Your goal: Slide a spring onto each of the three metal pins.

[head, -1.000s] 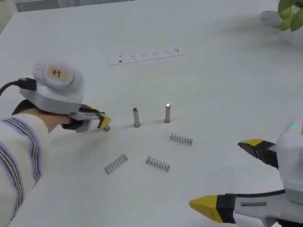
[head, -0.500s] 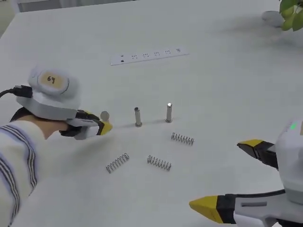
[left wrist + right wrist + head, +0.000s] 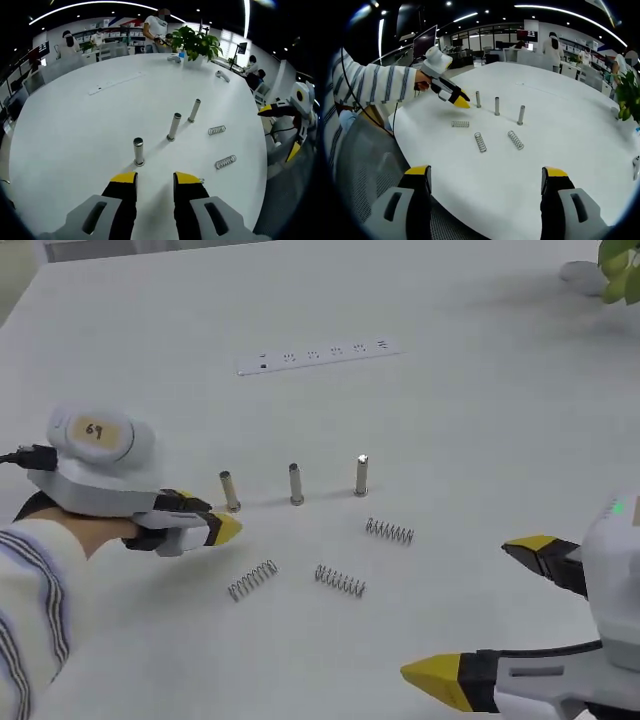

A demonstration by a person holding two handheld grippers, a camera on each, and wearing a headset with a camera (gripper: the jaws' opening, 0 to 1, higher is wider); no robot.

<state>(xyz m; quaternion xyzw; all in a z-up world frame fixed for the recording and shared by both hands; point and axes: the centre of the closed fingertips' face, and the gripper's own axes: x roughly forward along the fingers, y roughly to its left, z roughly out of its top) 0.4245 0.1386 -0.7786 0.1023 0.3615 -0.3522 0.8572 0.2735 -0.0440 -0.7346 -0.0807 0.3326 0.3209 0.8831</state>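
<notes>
Head view: three springs (image 3: 340,581) lie flat on bench (image 3: 480,390), before upright pins (image 3: 294,483). Left hand-held gripper (image 3: 225,529), jaws slightly apart, empty, nearest leftmost spring (image 3: 251,580), which lies diagonal. Right hand-held gripper (image 3: 470,608) wide apart.

In the head view the right gripper (image 3: 472,608) runs off the right and bottom edges, leaving two yellow-tipped jaws and a slice of white body. The left gripper (image 3: 218,524) lies side-on, its far jaw largely behind the near one, and its cable (image 3: 15,456) leaves at the left edge. The striped sleeve (image 3: 30,600) is cut by the left and bottom edges. A few leaves of the plant (image 3: 622,265) poke in at the top right corner. The power strip (image 3: 312,355) has markings too small to read. In the left gripper view one spring (image 3: 202,180) sits mostly behind a jaw tip; the background people (image 3: 154,27) are small and blurred
</notes>
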